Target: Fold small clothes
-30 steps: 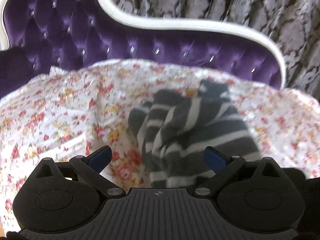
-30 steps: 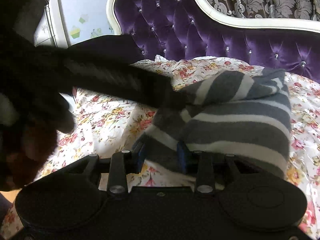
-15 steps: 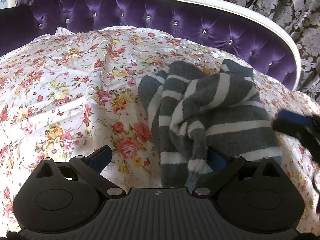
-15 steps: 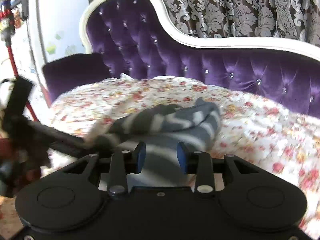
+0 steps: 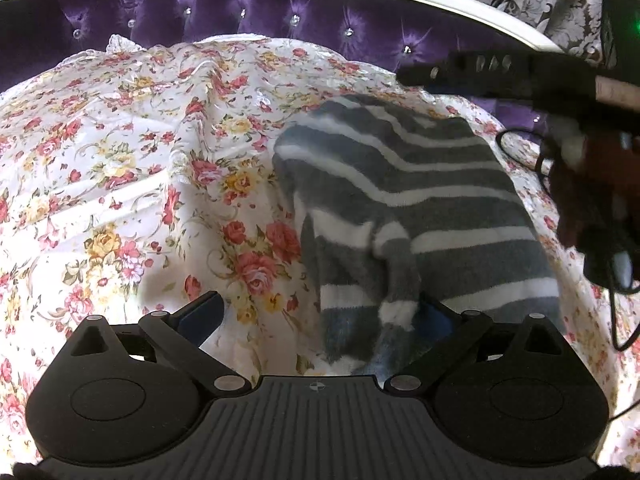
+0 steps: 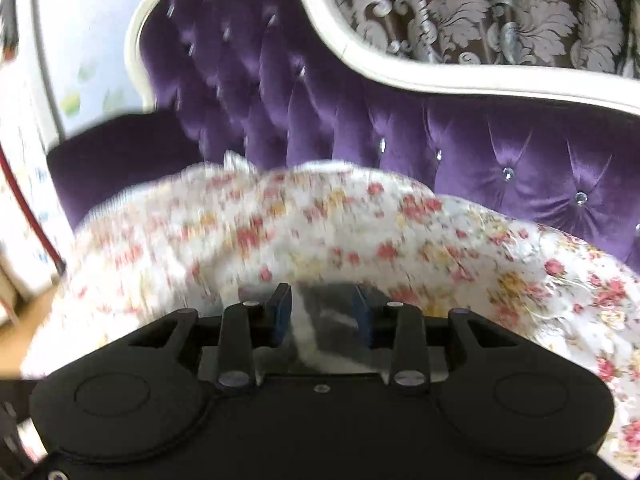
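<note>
We see first the purple tufted velvet sofa back (image 5: 248, 4) with its white curved frame, running from 9 to 2 o'clock in the left wrist view, and below it the white floral sheet with red and yellow roses (image 5: 120, 168) that covers the seat. On this sheet, at about 3 o'clock from the middle, lies the grey and white striped knitted garment (image 5: 420, 200), bunched and only partly folded, with one loose end hanging down toward 5 o'clock. Our left gripper (image 5: 316, 320) stands wide open; its right blue pad is under or just beside that loose end, but nothing is pinched, and its left pad is over bare sheet. Our right gripper (image 6: 323, 316) is narrowed, with grey and white cloth between its blue pads; we judge that it holds a part of the garment, although this view is blurred and we cannot tell how firm the grip is. In the left view, the dark body of the right tool comes in from 2 o'clock. We think the fold is not finished. The risk is that the right side pulls while the left has no hold: the soft knit would then drag, the made layers would open, or the thin sheet would wrinkle and come up together with the cloth.
</note>
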`<state>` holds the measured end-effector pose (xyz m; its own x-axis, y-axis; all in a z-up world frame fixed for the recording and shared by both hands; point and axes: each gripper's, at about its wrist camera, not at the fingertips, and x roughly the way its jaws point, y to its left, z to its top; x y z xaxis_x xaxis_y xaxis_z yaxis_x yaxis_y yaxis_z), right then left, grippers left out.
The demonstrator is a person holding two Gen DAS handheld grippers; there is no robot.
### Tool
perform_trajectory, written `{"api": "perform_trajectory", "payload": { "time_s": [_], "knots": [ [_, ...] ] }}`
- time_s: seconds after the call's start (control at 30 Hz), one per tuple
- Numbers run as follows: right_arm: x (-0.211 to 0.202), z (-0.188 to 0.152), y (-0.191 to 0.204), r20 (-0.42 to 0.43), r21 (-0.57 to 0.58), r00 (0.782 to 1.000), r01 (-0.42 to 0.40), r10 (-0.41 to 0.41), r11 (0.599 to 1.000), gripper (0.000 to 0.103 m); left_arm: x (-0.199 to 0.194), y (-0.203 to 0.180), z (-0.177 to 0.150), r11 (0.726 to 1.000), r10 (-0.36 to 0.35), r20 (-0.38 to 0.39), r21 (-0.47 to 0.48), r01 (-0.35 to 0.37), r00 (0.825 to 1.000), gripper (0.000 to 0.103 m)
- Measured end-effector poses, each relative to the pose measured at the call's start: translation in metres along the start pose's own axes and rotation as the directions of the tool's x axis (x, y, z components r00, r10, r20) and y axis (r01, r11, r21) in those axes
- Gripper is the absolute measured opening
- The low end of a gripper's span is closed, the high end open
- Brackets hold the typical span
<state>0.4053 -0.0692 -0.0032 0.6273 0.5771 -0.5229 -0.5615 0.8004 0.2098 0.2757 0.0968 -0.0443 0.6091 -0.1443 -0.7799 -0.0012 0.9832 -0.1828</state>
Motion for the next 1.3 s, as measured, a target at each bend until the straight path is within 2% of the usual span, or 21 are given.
{"api": "perform_trajectory", "payload": {
  "time_s": [0.1,0.2,0.33,0.5,0.6,0.67,0.7,0.8,0.93,0.97,1.0,1.03,1.07,1.17,1.3],
  "knots": [
    [-0.014,-0.007,-0.002,0.007,-0.005,1.0,0.002,-0.002,1.0,0.046,-0.004,0.0,-0.002,1.0,-0.003,-0.009,0.009,0.003,1.0,0.1],
    [-0.032,-0.025,0.005,0.003,-0.068,1.0,0.029,-0.028,0.997,0.047,-0.01,0.001,-0.001,0.999,-0.003,-0.009,0.034,0.004,1.0,0.1],
    [-0.041,-0.045,0.022,0.019,-0.144,0.999,0.053,-0.051,0.988,0.047,-0.022,0.006,0.001,0.998,0.039,0.026,0.053,-0.04,0.999,0.1],
    [-0.04,-0.075,0.063,0.042,-0.28,0.998,0.054,-0.044,0.958,0.048,-0.033,0.028,0.01,0.997,0.049,0.078,-0.062,-0.045,0.996,0.1],
    [-0.028,-0.097,0.093,-0.009,-0.369,1.0,-0.005,0.002,0.929,0.048,-0.034,0.037,0.013,0.992,0.069,0.093,-0.107,-0.059,0.993,0.1],
    [-0.029,-0.11,0.11,-0.007,-0.443,1.0,-0.019,0.018,0.896,0.048,-0.036,0.039,0.015,0.991,0.069,0.102,-0.121,-0.056,0.992,0.1],
    [-0.032,-0.112,0.114,-0.012,-0.449,0.999,-0.043,0.042,0.892,0.049,-0.038,0.041,0.015,0.99,0.065,0.108,-0.13,-0.051,0.992,0.1],
    [-0.05,-0.108,0.107,-0.015,-0.38,0.991,-0.13,0.134,0.916,0.051,-0.041,0.043,0.015,0.988,0.03,0.13,-0.152,-0.01,0.991,0.1],
    [-0.076,-0.097,0.074,0.052,-0.222,0.99,-0.12,0.135,0.968,0.061,-0.044,0.04,0.01,0.979,-0.054,0.146,-0.185,0.081,0.988,0.1],
    [-0.082,-0.094,0.061,0.069,-0.162,0.989,-0.117,0.13,0.98,0.067,-0.042,0.038,0.009,0.977,-0.076,0.144,-0.187,0.103,0.987,0.1],
    [-0.087,-0.091,0.047,0.083,-0.096,0.989,-0.114,0.122,0.989,0.079,-0.039,0.036,0.008,0.975,-0.099,0.136,-0.183,0.123,0.986,0.1],
    [-0.09,-0.089,0.036,0.092,-0.044,0.989,-0.111,0.115,0.993,0.083,-0.035,0.033,0.007,0.974,-0.125,0.117,-0.174,0.144,0.985,0.1],
    [-0.093,-0.087,0.023,0.103,0.015,0.989,-0.107,0.105,0.994,0.088,-0.03,0.03,0.006,0.973,-0.148,0.094,-0.163,0.162,0.984,0.1],
    [-0.097,-0.085,-0.01,0.109,0.148,0.993,-0.059,0.043,0.987,0.09,-0.015,0.022,0.002,0.969,-0.203,-0.004,-0.141,0.201,0.979,0.101],
    [-0.093,-0.09,-0.039,0.078,0.272,0.995,-0.079,0.059,0.959,0.1,-0.012,0.015,-0.003,0.976,-0.186,-0.009,-0.116,0.183,0.983,0.101]
  ]
}}
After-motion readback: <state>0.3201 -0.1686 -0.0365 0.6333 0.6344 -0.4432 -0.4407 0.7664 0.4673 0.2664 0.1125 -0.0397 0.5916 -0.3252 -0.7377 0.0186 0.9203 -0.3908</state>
